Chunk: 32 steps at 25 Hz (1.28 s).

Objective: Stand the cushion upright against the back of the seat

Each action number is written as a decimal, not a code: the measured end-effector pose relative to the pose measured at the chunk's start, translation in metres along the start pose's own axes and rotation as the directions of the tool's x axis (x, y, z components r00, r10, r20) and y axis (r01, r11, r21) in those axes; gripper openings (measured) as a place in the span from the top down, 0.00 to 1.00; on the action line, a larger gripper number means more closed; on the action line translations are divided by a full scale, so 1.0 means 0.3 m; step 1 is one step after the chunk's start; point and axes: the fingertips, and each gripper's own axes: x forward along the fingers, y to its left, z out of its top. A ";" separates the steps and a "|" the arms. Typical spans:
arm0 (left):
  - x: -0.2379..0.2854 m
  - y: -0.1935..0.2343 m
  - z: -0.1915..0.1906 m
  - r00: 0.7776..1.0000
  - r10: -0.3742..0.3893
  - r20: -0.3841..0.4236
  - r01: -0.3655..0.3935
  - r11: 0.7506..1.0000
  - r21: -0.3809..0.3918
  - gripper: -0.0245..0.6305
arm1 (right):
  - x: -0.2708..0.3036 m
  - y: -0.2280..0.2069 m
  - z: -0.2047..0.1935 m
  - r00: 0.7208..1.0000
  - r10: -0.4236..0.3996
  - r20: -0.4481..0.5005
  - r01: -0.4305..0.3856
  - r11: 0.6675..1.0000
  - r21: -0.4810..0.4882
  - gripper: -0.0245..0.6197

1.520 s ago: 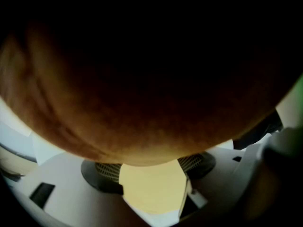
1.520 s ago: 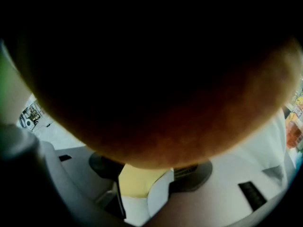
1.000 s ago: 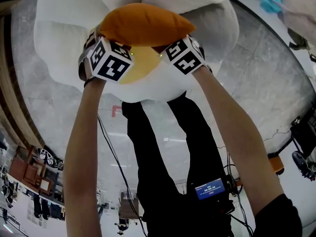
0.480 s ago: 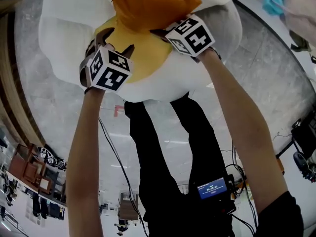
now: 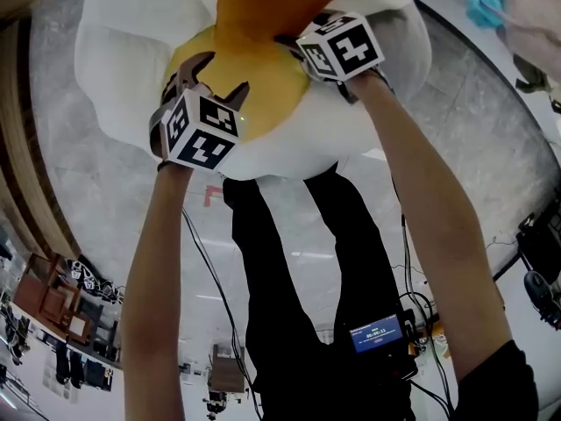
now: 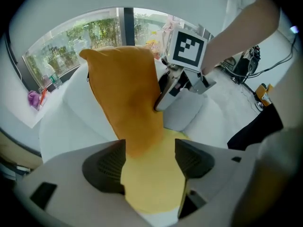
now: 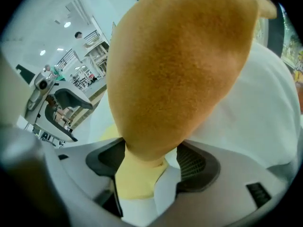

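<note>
An orange cushion (image 5: 263, 7) stands tipped up on the yellow centre (image 5: 263, 95) of a white petal-shaped seat (image 5: 123, 60), leaning toward the seat's back. My right gripper (image 5: 294, 46) holds the cushion's lower right corner. In the right gripper view that corner (image 7: 180, 70) fills the gap and touches both pads while the jaws of this gripper (image 7: 150, 162) are opening. My left gripper (image 5: 216, 79) hangs over the yellow centre, its jaws closing. In the left gripper view the cushion's (image 6: 125, 93) bottom tip reaches only one pad of this gripper (image 6: 149, 162).
The seat's puffy white back petals (image 6: 75, 112) rise behind the cushion, with windows beyond them. Grey speckled floor (image 5: 482, 130) surrounds the seat. The person's black-clad legs (image 5: 289, 261) stand at its front edge, with cables (image 5: 202, 270) trailing beside them.
The cushion has swung from lying flat to standing on edge, toward the seat's back. My left gripper has come off it and drawn back; the right has rolled with the cushion.
</note>
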 end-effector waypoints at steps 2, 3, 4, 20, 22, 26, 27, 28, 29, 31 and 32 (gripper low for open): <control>-0.008 -0.006 0.007 1.000 0.000 0.006 0.000 1.000 0.012 0.45 | -0.010 -0.015 0.002 0.999 -0.034 0.006 0.033 0.999 0.010 0.43; -0.013 -0.008 0.009 1.000 0.000 0.008 0.000 1.000 0.016 0.45 | -0.015 -0.021 0.004 0.999 -0.049 0.011 0.049 0.999 0.018 0.43; -0.018 -0.009 0.009 1.000 0.001 0.009 -0.001 1.000 0.017 0.45 | -0.020 -0.025 0.004 0.998 -0.060 0.015 0.059 0.998 0.025 0.43; -0.187 -0.081 -0.066 1.000 0.015 -0.007 -0.015 0.999 -0.030 0.46 | -0.191 0.082 -0.104 0.997 -0.079 -0.005 0.079 0.992 0.094 0.44; -0.227 -0.092 -0.067 1.000 0.021 -0.005 -0.021 0.998 -0.064 0.47 | -0.229 0.145 -0.135 0.998 -0.059 -0.023 0.060 0.995 0.083 0.44; -0.330 -0.147 -0.068 1.000 0.019 0.011 -0.017 0.990 -0.143 0.48 | -0.330 0.282 -0.207 0.998 -0.033 -0.045 0.038 0.993 0.108 0.44; -0.358 -0.171 -0.074 1.000 0.014 0.010 -0.012 0.988 -0.153 0.49 | -0.356 0.319 -0.228 0.999 -0.023 -0.046 0.029 0.991 0.131 0.44; -0.385 -0.192 -0.081 1.000 0.009 0.006 -0.008 0.987 -0.162 0.50 | -0.380 0.356 -0.246 0.999 -0.012 -0.047 0.019 0.989 0.149 0.44; -0.411 -0.208 -0.087 1.000 0.007 0.002 -0.007 0.985 -0.170 0.51 | -0.401 0.390 -0.260 0.999 -0.004 -0.050 0.012 0.988 0.155 0.44; -0.464 -0.214 -0.082 1.000 0.018 0.006 -0.016 0.983 -0.185 0.52 | -0.438 0.442 -0.261 0.999 -0.003 -0.053 0.011 0.990 0.140 0.44; -0.494 -0.210 -0.071 0.999 0.028 0.016 -0.024 0.981 -0.193 0.53 | -0.459 0.462 -0.248 0.999 -0.006 -0.046 0.012 0.991 0.134 0.44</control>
